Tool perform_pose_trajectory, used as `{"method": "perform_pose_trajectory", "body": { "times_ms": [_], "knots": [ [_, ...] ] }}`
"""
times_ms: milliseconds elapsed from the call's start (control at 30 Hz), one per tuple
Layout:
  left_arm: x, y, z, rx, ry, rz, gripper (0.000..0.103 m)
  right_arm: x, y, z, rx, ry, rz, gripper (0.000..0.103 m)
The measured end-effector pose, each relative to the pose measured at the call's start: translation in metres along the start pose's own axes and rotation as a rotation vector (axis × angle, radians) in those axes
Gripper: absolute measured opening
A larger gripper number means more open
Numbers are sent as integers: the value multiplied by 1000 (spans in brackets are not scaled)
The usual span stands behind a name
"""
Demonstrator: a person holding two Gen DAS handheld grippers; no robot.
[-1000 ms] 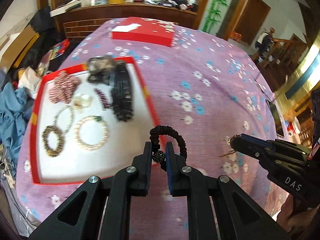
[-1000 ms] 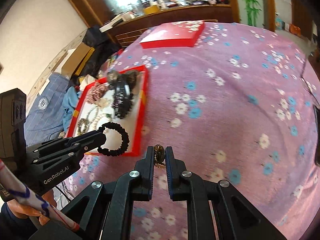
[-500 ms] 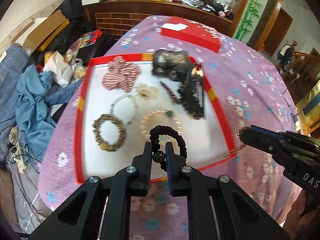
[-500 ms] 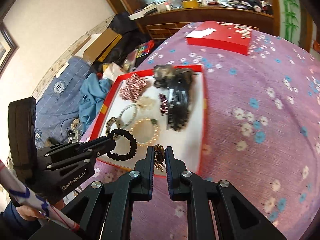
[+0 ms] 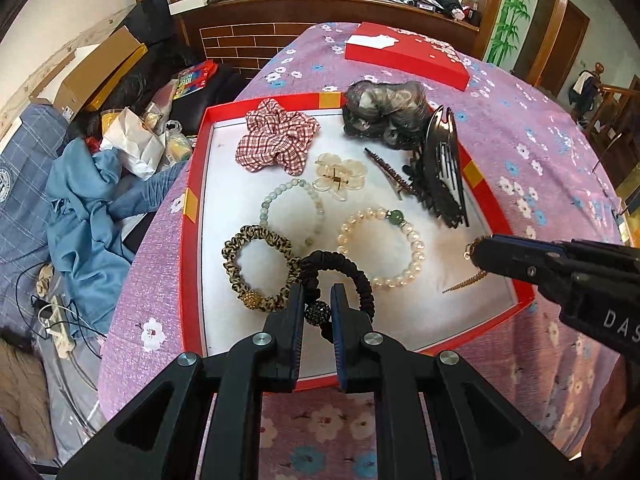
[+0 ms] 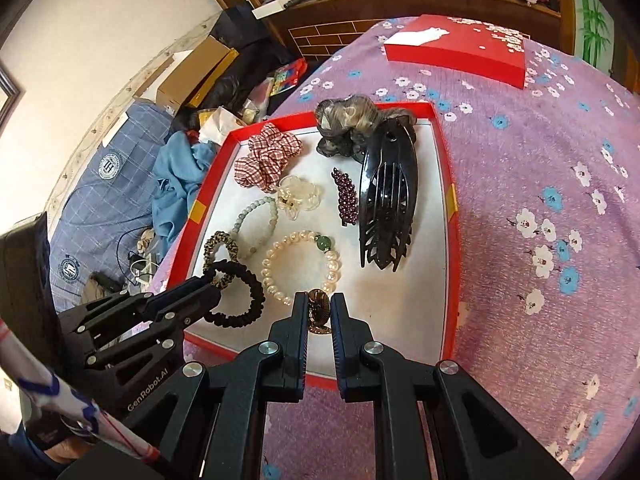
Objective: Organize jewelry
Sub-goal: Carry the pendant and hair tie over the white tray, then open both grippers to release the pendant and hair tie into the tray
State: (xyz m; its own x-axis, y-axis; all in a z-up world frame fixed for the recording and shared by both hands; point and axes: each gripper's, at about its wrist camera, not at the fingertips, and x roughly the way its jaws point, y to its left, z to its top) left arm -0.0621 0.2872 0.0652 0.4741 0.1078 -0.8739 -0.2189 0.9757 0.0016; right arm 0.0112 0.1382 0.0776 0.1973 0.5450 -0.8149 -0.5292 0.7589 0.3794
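Both tools have travelled from over the bare purple cloth to positions above the red tray point(image 5: 192, 216); one second ago the tray lay well to the left of them, and each load now hangs over its white floor. In my judgement the carry phase is finished and only lowering and release remain.

Left side: the left tool point(image 5: 318, 300) is pinching the black scrunchie point(image 5: 340, 276) by its dark bead, with the loop standing out beyond the fingertips toward the far side. The loop overlaps the leopard scrunchie point(image 5: 256, 268) in the left wrist view; contact between them cannot be confirmed. The pearl bracelet point(image 5: 380, 248) lies just to the right of it.

Right side: the right tool point(image 6: 319, 308) is pressed on a gold pendant point(image 6: 318, 304), held at the near right part of the tray, close to the pearl bracelet. Its fine chain point(image 5: 466, 282) trails down and to the left from the fingertips, so the long axis runs obliquely toward the tray floor. Whether the chain end touches the floor cannot be determined.

Free floor is visible at the near right corner for both pieces.
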Motion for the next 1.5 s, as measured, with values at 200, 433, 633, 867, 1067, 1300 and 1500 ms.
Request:
{"method": "perform_pose_trajectory", "body": {
  "times_ms": [200,433,633,867,1067,1300,1500],
  "knots": [
    [6,1,-1,9,8,1,12,11,0,3,13,22,-11,12],
    [9,1,-2,10,15,0,12,23,-3,3,30,58,-24,12],
    [11,1,-3,8,21,5,13,30,-4,2,32,80,-24,13],
    [15,2,-6,4,34,14,13,38,-6,2,37,98,-24,13],
    [18,2,-8,0,42,22,13,45,-7,2,40,110,-26,13],
    [24,2,-7,-1,51,28,13,51,-11,2,46,121,-27,13],
    [26,2,-6,-1,55,31,13,54,-14,3,49,128,-34,13]
  ]
}}
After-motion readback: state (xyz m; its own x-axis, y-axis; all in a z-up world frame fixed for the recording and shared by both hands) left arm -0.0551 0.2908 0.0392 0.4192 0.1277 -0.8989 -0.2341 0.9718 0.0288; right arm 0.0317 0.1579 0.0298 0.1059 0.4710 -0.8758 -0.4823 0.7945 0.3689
